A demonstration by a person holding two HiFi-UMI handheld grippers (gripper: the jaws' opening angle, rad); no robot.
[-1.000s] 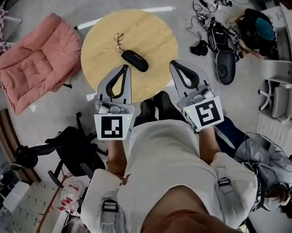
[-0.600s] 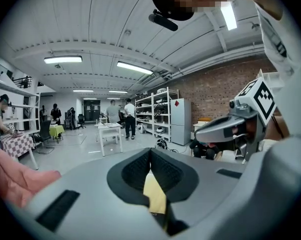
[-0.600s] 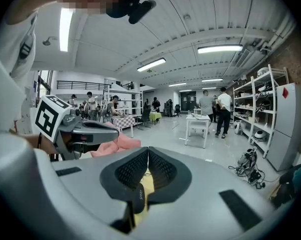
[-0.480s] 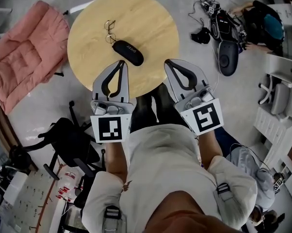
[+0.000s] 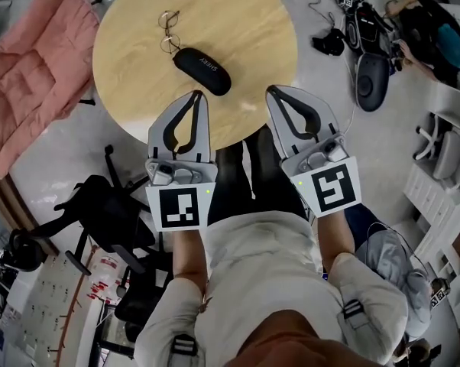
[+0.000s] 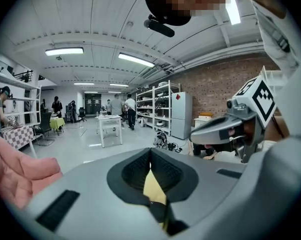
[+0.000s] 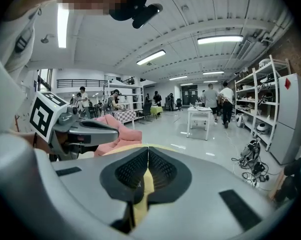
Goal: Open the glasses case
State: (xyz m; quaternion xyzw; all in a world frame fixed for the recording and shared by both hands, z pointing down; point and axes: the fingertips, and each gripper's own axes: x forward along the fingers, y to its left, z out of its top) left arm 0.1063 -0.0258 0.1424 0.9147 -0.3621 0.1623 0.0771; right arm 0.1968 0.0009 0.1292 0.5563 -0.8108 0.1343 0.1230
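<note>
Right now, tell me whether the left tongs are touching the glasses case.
Apart. The head view shows a strip of bare tabletop between the tip of the shut left tongs and the glasses case.

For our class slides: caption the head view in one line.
Shut left gripper and right gripper poised by the round table, short of the closed glasses case and spectacles.

From here I see the glasses case [image 5: 202, 70] shut, black and oblong, lying flat on the counter [image 5: 249, 44], slanted from far-left to near-right.
</note>
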